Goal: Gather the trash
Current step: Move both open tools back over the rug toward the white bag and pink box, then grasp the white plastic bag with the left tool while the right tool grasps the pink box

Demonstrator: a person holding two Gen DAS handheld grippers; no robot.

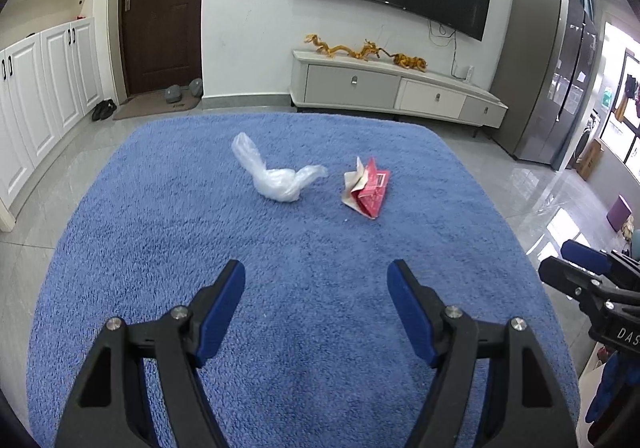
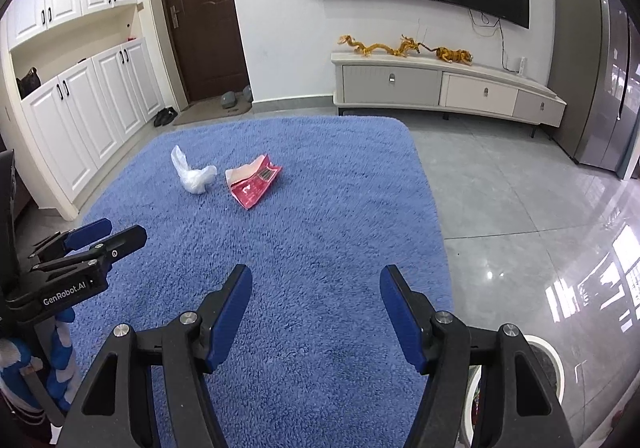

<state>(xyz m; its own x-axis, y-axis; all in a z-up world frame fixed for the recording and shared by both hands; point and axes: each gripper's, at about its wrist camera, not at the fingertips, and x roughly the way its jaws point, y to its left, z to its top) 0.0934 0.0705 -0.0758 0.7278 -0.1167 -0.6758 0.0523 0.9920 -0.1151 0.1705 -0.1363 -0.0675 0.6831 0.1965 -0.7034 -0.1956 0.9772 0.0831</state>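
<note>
A crumpled clear plastic bag (image 1: 280,176) and a torn red wrapper (image 1: 370,188) lie side by side on a blue fluffy cloth (image 1: 304,288). My left gripper (image 1: 316,272) is open and empty, hovering well short of them. My right gripper (image 2: 316,276) is open and empty too, nearer the cloth's right edge. In the right wrist view the bag (image 2: 194,176) and wrapper (image 2: 254,184) lie ahead to the left. The left gripper (image 2: 108,234) shows at that view's left, the right gripper (image 1: 576,260) at the left wrist view's right edge.
A white round bin (image 2: 548,364) stands on the tiled floor at the lower right, beside the cloth. A white TV cabinet (image 1: 400,88) stands against the far wall, white cupboards (image 1: 44,96) at left, a grey fridge (image 1: 548,76) at right.
</note>
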